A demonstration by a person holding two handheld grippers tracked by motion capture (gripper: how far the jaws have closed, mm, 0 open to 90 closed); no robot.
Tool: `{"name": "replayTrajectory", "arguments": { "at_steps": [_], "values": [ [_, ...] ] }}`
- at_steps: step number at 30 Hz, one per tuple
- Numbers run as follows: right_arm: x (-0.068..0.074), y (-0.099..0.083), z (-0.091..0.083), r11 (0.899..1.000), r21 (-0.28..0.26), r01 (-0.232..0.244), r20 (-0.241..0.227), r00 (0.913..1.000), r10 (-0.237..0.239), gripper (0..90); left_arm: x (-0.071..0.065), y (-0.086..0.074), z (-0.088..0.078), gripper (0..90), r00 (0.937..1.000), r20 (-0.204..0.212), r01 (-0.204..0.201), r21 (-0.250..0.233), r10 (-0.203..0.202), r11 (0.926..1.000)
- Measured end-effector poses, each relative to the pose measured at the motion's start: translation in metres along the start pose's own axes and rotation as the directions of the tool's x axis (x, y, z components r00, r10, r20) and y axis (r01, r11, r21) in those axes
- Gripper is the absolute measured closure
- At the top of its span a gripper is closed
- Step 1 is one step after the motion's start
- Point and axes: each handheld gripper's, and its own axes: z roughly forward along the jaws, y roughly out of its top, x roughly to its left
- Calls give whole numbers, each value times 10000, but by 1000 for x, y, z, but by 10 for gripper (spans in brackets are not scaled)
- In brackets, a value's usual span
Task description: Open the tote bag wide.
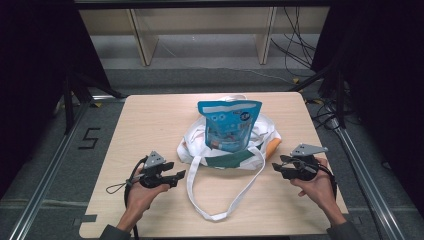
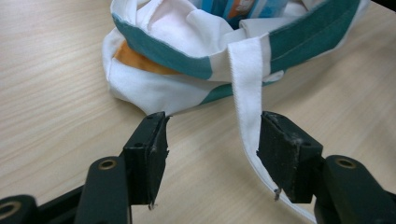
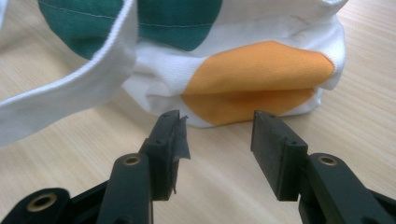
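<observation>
A white tote bag (image 1: 192,145) with green and orange patches lies slumped in the middle of the table. A blue snack pouch (image 1: 229,125) stands upright in it. The bag's long white strap (image 1: 220,215) loops toward the front edge. My left gripper (image 1: 179,175) is just left of the bag, with its jaws open. In the left gripper view (image 2: 212,130) the strap (image 2: 247,79) runs along the inner face of one jaw, unpinched, and the bag (image 2: 154,88) lies just ahead. My right gripper (image 1: 277,167) is to the bag's right, also open. Its view (image 3: 217,126) faces the orange patch (image 3: 257,79), with bare table between the jaws.
The light wooden table (image 1: 150,115) has bare surface on both sides of the bag. Beyond its far edge stand a wooden shelf frame (image 1: 145,45) and loose cables (image 1: 295,45). Metal rails (image 1: 50,165) run along the floor beside the table.
</observation>
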Motion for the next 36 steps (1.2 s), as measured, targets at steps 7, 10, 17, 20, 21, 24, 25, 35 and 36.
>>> {"name": "replayTrajectory", "arguments": {
  "at_steps": [7,10,17,20,21,24,25,35,36],
  "values": [
    [11,-3,-3,9997,10,-248,-57,9997,248,511,-5,-9,-10,393,9999,31,118,-202,-117,9997],
    [14,-4,-5,9999,-23,158,-147,9998,-159,483,-5,-11,-14,380,9998,-201,3,-87,-5,10000],
    [22,-9,-5,9997,58,-224,-50,9997,224,449,-5,-17,-13,349,9995,-278,153,-136,-156,9998],
    [23,-12,-4,9999,128,11,-80,10000,-10,447,-5,-20,-12,331,9995,-301,-40,113,43,9999],
    [22,-12,-4,9999,120,122,-92,9999,-121,443,-5,-20,-11,327,9998,-190,24,-16,-24,10000],
    [28,-17,-5,9999,56,-103,-98,9999,104,429,-9,-22,-11,298,9997,-106,-217,-20,217,9998],
    [28,-17,-5,9999,56,-103,-98,9999,104,429,-9,-22,-11,289,9997,-106,-217,-20,217,9998],
    [42,-28,-11,9995,295,-104,-398,9991,116,400,-21,-29,-14,270,9996,25,-298,-23,298,9996],
    [39,-28,-9,9992,30,400,-310,9987,-399,399,-22,-31,-16,270,9992,65,-386,-49,387,9992]
  ]
}}
